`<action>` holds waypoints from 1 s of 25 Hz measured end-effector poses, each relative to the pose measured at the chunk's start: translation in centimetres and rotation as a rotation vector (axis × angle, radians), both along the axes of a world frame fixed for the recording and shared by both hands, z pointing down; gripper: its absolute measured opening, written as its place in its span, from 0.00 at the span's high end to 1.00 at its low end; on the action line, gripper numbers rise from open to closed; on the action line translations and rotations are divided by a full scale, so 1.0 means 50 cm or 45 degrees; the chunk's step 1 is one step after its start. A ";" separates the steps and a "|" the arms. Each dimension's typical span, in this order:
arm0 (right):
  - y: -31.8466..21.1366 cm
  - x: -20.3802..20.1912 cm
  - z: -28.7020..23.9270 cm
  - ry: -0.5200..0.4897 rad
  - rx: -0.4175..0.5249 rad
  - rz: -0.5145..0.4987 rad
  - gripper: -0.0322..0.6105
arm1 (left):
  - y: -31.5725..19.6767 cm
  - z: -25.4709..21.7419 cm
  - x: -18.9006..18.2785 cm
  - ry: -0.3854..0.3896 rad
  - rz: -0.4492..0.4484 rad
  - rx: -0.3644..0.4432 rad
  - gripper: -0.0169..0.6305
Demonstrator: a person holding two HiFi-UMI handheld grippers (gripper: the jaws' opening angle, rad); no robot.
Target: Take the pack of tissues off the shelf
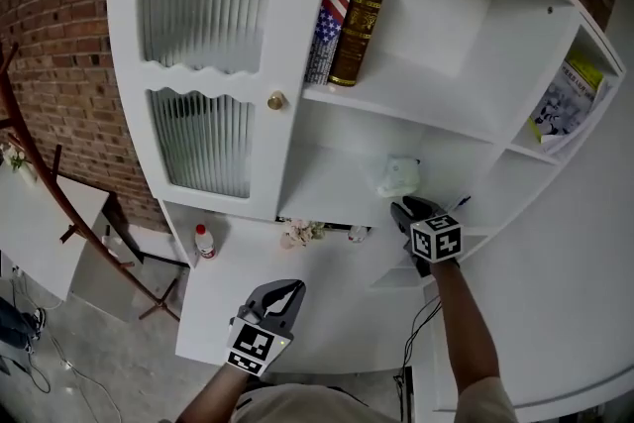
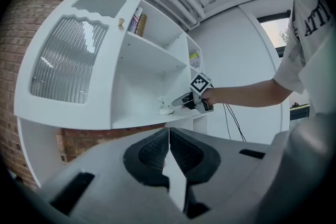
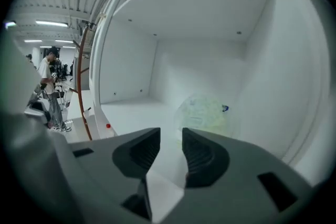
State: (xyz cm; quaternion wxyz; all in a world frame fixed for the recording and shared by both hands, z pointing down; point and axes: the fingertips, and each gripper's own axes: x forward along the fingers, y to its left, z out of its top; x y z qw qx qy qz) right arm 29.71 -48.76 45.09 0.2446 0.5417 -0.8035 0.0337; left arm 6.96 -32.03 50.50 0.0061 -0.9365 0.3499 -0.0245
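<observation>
The pack of tissues (image 1: 399,175), pale green and soft, lies on the middle open shelf (image 1: 327,188) of a white cabinet, near its back right corner. My right gripper (image 1: 401,208) is at the shelf's front edge and points at the pack from just short of it. In the right gripper view its jaws (image 3: 171,147) stand apart with nothing between them, and the pack (image 3: 205,113) lies beyond, untouched. My left gripper (image 1: 288,288) hangs low in front of the cabinet. Its jaws (image 2: 168,136) meet, empty. The left gripper view also shows the pack (image 2: 166,108) ahead of the right gripper (image 2: 177,103).
Books (image 1: 352,5) stand on the shelf above. A ribbed glass door with a brass knob (image 1: 276,100) closes the cabinet's left half. A red-capped bottle (image 1: 204,241) and small items (image 1: 302,233) sit on the counter below. A magazine (image 1: 565,104) leans in the right side shelf.
</observation>
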 end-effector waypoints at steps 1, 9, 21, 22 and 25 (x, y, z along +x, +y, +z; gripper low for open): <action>-0.016 -0.001 0.010 0.013 -0.035 0.008 0.75 | -0.005 -0.002 -0.002 0.005 0.002 0.002 0.93; -0.108 0.029 0.068 0.066 -0.244 0.149 0.66 | -0.040 0.002 -0.028 0.031 -0.007 -0.004 0.93; -0.175 0.072 0.108 0.029 -0.450 0.244 0.78 | -0.061 0.009 -0.059 0.038 -0.042 -0.019 0.93; -0.177 0.073 0.108 0.055 -0.443 0.241 0.79 | -0.062 0.009 -0.062 0.039 -0.047 -0.020 0.93; -0.179 0.073 0.108 0.109 -0.427 0.228 0.85 | -0.063 0.013 -0.071 0.039 -0.063 -0.027 0.93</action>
